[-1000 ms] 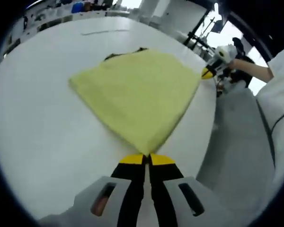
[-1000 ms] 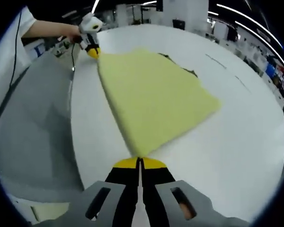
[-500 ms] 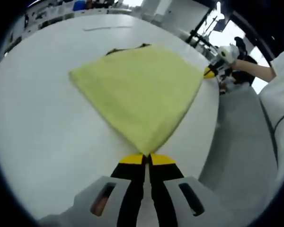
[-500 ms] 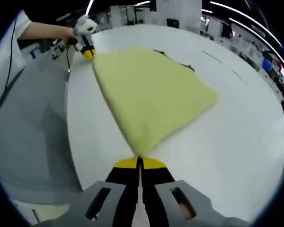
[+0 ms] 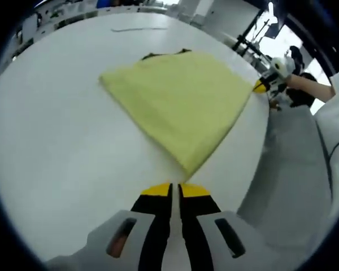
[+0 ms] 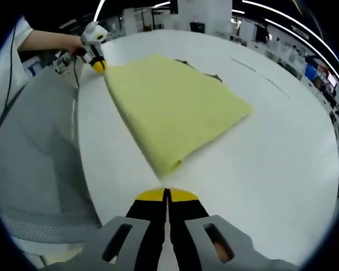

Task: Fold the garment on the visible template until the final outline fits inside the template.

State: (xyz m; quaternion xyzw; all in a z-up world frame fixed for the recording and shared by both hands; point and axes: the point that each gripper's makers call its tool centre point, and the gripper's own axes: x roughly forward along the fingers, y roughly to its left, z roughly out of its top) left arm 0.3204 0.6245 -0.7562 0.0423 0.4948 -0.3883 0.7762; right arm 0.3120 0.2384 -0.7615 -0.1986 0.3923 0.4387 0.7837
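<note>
Lying flat on white table (image 5: 56,147): folded yellow garment (image 5: 178,104).

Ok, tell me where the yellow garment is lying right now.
The yellow garment lies flat on the white table, ahead of the left gripper and the right gripper, its near edge along the table's edge.
</note>
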